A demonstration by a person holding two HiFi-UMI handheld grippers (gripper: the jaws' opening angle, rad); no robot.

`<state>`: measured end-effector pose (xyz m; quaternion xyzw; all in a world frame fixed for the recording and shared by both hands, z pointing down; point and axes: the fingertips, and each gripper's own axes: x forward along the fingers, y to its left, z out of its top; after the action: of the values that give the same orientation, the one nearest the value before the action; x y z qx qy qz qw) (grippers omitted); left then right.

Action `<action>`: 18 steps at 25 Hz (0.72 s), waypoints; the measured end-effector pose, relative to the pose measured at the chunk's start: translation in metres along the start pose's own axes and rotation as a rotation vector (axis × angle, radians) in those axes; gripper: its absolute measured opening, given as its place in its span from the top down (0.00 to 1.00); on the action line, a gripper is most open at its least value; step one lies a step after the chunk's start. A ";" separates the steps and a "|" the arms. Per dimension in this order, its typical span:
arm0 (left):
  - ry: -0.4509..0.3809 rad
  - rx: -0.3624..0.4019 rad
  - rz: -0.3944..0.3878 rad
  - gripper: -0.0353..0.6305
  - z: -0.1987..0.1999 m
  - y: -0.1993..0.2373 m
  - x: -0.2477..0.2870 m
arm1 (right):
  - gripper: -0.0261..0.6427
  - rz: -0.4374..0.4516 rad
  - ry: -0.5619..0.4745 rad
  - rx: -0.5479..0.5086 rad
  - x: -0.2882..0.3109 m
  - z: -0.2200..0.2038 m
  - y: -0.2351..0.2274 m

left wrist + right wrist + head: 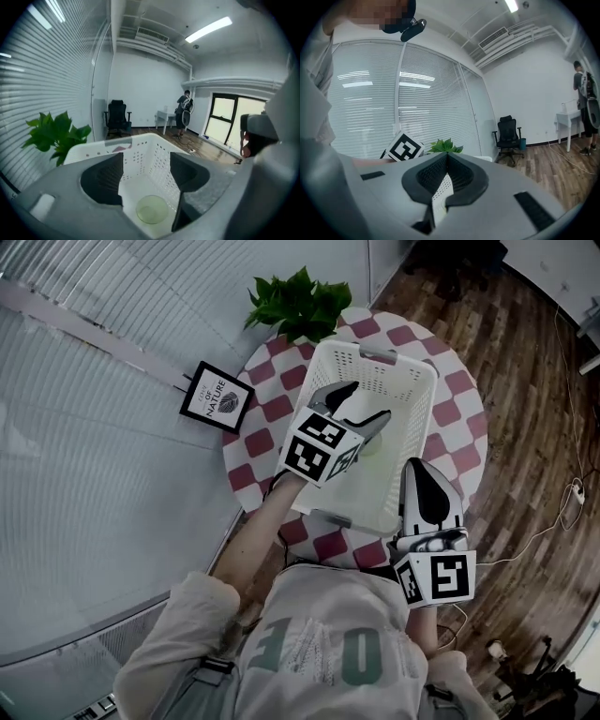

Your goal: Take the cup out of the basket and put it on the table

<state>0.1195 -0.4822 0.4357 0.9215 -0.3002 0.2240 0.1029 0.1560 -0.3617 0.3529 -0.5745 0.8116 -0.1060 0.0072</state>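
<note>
A white perforated basket (412, 381) stands on the round checkered table (464, 423). On its floor lies a pale green translucent cup (152, 209), seen from above; a little of the cup (373, 445) shows past the left jaws. My left gripper (361, 415) hangs over the basket's near half, pointing down into it. Its jaws (146, 162) stand wide open above the cup and nothing is between the pads. My right gripper (419, 468) sits beside the basket's right wall with its tips (446, 157) together. A strip of basket wall (439, 197) shows through the gap behind them.
A green potted plant (300, 301) stands at the table's far edge, beside the blinds. A framed sign (217, 397) leans at the table's left. Wood floor with cables (567, 498) lies to the right. Across the room are an office chair (117, 119) and a standing person (183, 110).
</note>
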 end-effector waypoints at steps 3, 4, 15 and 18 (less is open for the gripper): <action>0.202 0.006 -0.039 0.48 -0.044 0.002 0.028 | 0.95 -0.013 -0.007 0.037 -0.002 -0.005 -0.007; 0.267 0.011 -0.047 0.48 -0.059 0.003 0.036 | 0.95 -0.018 -0.012 0.049 -0.003 -0.006 -0.008; 0.682 0.036 -0.028 0.48 -0.175 0.013 0.066 | 0.95 -0.072 0.010 0.086 -0.014 -0.020 -0.032; 0.718 0.000 -0.010 0.48 -0.193 0.018 0.072 | 0.95 -0.073 0.012 0.075 -0.015 -0.017 -0.033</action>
<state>0.0929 -0.4710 0.6405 0.7856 -0.2406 0.5328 0.2029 0.1894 -0.3558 0.3741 -0.6025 0.7854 -0.1401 0.0202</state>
